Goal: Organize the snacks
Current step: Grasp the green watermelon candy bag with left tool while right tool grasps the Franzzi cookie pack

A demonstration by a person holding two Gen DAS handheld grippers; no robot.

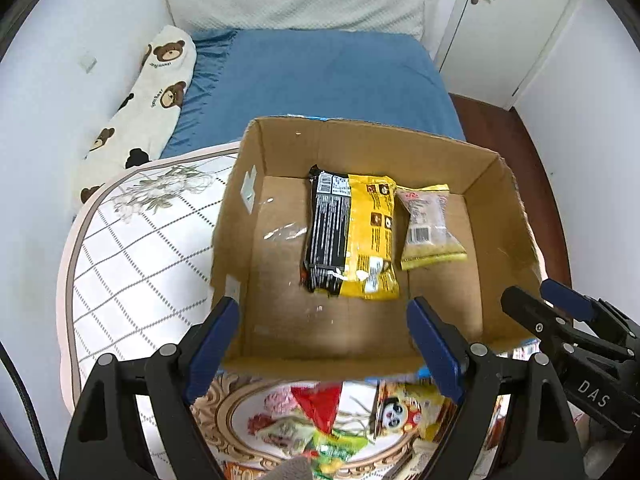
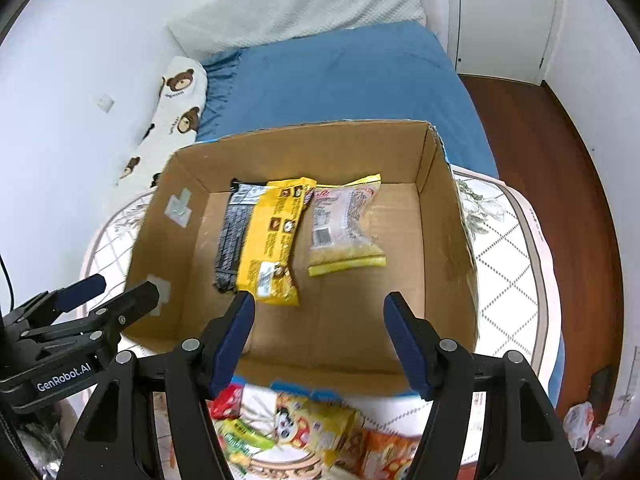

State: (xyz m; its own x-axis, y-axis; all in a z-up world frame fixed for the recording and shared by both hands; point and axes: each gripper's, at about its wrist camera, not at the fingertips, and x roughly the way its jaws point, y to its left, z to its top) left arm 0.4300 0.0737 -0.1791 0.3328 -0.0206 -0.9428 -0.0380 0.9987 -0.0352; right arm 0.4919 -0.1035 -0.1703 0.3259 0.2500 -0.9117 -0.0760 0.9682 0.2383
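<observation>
Blue pads face each other across an empty gap on your left gripper (image 1: 324,344): its jaws stand wide apart and hold nothing. Your right gripper (image 2: 320,340) is the same, jaws parted a little less, nothing between the pads. Both hang above the near wall of the cardboard box (image 1: 276,320), tilted steeply down into it, and each shows at the edge of the other's view.

Inside the box, on its floor, lie two snacks side by side. The black and yellow packet (image 1: 352,236) sits near the middle, lengthwise toward the far wall. Just beside it, to the right, is the smaller clear packet with yellow ends (image 1: 430,226); whether the two touch is hard to tell.

Below your fingers, outside the box, more snack packets (image 2: 304,428) lie in a loose heap on the patterned quilt (image 1: 132,248). Beyond the box is the blue bedsheet (image 1: 328,80) and a bear-print pillow (image 1: 148,108) along the wall.
</observation>
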